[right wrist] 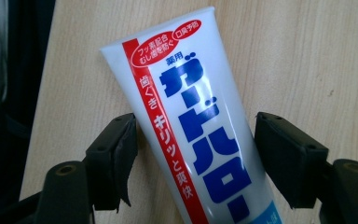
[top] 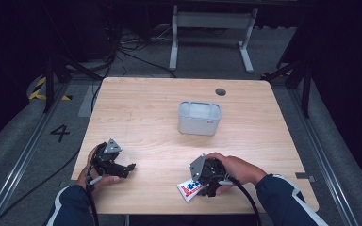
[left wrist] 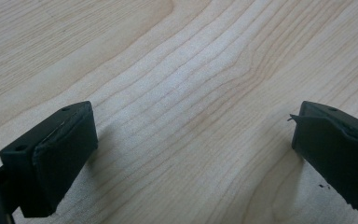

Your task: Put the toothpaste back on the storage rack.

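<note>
Now the right hand-held gripper straddles the toothpaste tube, jaws unclenched.

Lab or recording studio, not a home: light wood-grain desk on grey carpet floor, black curtains all around, loose black cables on the floor, yellow-black hazard tape, a floor number "4", white metal frame legs behind.

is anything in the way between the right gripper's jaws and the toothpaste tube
Nothing visible. The toothpaste tube lies flat on the table between the jaws of the right gripper; the left jaw is at its edge and a narrow gap remains on the right.
</note>
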Demonstrator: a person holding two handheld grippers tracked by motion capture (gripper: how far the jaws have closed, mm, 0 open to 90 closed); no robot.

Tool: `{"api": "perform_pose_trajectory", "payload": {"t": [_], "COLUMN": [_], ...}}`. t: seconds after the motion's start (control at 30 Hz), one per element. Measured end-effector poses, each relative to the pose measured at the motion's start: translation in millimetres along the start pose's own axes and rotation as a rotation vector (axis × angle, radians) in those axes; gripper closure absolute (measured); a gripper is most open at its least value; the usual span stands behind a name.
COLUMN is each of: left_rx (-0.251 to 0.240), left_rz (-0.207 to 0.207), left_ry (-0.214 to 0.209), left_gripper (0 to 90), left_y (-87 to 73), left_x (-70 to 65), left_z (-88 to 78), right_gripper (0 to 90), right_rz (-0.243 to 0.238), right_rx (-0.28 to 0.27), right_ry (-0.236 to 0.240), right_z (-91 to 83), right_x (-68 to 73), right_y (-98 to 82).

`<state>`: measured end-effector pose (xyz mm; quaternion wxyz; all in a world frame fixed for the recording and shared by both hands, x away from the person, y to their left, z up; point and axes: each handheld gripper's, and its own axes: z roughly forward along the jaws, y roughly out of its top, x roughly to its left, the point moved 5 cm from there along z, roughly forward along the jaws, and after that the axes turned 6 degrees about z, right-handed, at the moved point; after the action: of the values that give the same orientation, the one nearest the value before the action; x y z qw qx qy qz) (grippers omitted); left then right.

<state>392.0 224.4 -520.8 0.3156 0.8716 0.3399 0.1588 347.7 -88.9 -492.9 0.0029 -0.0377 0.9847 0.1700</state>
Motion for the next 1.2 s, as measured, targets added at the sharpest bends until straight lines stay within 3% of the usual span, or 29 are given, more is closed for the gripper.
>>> {"api": "perform_pose_trajectory", "payload": {"t": [0.17,0.27,0.4,0.57,0.77,0.93,1.0,1.13,1.2], "left_rx": [-0.001,0.0,0.0,-0.001,-0.001,-0.001,-0.003,-0.004,-0.001], "left_rz": [0.003,0.002,0.002,0.004,0.004,0.003,0.008,0.009,0.001], "left_ry": [0.0,-0.002,-0.002,0.001,0.001,0.001,0.004,0.005,0.0], "left_gripper": [0.4,0.4,0.4,0.4,0.4,0.5,0.5,0.5,0.5], "left_y": [-0.1,-0.2,-0.2,-0.1,-0.1,-0.1,0.1,0.1,-0.3], "left_x": [0.0,-0.3,-0.3,-0.1,-0.1,-0.2,0.4,0.5,-0.5], "left_z": [-0.1,-0.2,-0.2,-0.2,-0.2,-0.2,-0.1,-0.1,-0.2], "right_gripper": [31.8,34.7,42.0,44.0,52.3,57.2,57.8,59.9,60.1], "right_rz": [-0.007,0.019,0.043,0.064,0.094,0.153,0.151,0.187,0.191], "right_rx": [0.038,0.041,0.054,0.054,0.002,-0.08,-0.094,-0.192,-0.201], "right_ry": [0.018,0.041,0.037,0.031,0.014,0.009,0.004,-0.026,-0.033], "right_z": [5.5,7.1,5.7,5.1,2.6,-1.3,-1.9,-8.1,-9.7], "right_x": [0.8,-0.9,-4.7,-4.5,-6.4,-10.0,-10.6,-10.7,-10.6], "right_y": [6.6,10.5,11.6,11.3,9.0,3.5,2.7,-3.8,-4.8]}}
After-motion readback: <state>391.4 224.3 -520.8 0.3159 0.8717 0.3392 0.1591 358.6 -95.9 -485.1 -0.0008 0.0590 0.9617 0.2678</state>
